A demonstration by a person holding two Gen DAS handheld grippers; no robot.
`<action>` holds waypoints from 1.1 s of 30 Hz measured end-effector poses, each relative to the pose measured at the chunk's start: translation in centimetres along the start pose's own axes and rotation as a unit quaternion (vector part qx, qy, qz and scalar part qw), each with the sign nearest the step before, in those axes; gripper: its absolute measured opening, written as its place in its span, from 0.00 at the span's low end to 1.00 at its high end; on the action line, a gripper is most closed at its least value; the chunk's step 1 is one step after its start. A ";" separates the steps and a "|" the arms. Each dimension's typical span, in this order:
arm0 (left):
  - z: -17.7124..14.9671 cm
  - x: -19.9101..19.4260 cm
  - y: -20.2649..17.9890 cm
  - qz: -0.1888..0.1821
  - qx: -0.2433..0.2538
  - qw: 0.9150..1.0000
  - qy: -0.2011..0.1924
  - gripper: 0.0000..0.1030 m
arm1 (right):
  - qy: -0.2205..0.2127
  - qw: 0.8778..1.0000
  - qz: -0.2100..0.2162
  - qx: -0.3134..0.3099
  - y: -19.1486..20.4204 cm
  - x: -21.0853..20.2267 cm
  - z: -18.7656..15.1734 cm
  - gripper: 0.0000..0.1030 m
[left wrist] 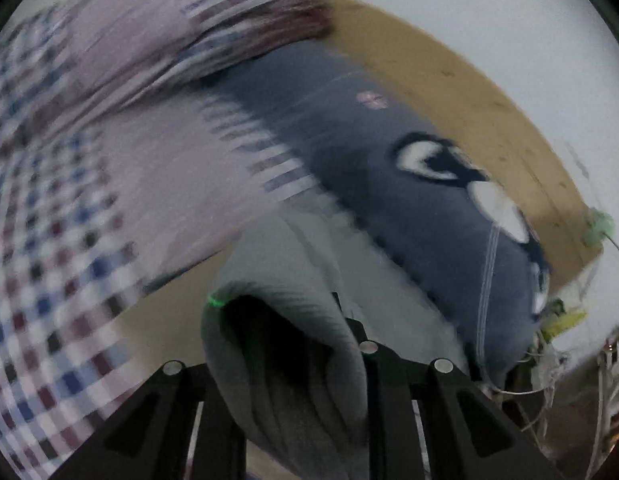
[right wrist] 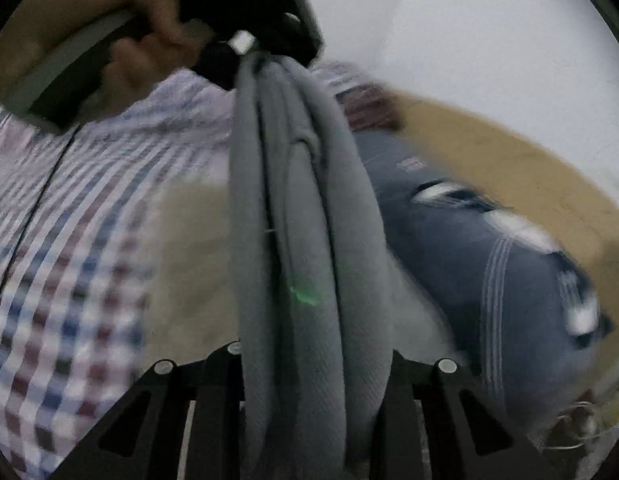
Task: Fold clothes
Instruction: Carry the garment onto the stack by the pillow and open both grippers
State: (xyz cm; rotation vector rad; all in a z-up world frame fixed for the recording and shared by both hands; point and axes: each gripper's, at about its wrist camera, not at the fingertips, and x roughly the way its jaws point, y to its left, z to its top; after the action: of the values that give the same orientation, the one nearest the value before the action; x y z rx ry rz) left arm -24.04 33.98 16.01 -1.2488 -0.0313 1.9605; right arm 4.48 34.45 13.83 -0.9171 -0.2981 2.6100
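Grey garment (right wrist: pixel 309 240): plain ribbed-looking cloth, bunched into long rope-like folds, strung between both tools above a tan table (right wrist: pixel 509 152). Right gripper (right wrist: pixel 309 380) is clamped on one end; left gripper (left wrist: pixel 293 368) is clamped on the other, a person's hand (right wrist: pixel 121 40) on its handle. Beneath lie a checked shirt (left wrist: pixel 49 260) and a navy printed garment (left wrist: pixel 389 184), both blurred.

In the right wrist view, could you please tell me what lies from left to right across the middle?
Checked red, blue and white shirt → bare tan tabletop → bunched grey garment held in the right gripper → dark blue printed garment.
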 end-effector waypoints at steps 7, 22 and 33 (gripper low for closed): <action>-4.0 1.9 7.1 0.038 -0.066 0.996 0.035 0.53 | 0.040 0.995 -0.043 -0.082 6.9 1.5 -1.4 0.33; -12.0 -11.7 11.6 0.024 -0.154 0.985 -0.080 0.82 | 0.068 0.989 0.115 -0.056 8.5 -4.1 -4.4 0.83; -26.2 -27.3 5.9 0.031 -0.125 0.969 -0.213 0.85 | 0.048 0.956 0.279 0.078 3.6 -13.2 -3.9 0.98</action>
State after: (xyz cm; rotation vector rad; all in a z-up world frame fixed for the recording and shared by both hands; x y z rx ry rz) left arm -1.89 3.00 20.70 -0.9655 -0.4738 2.3001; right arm 15.61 26.20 17.12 -1.2051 0.2280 3.0147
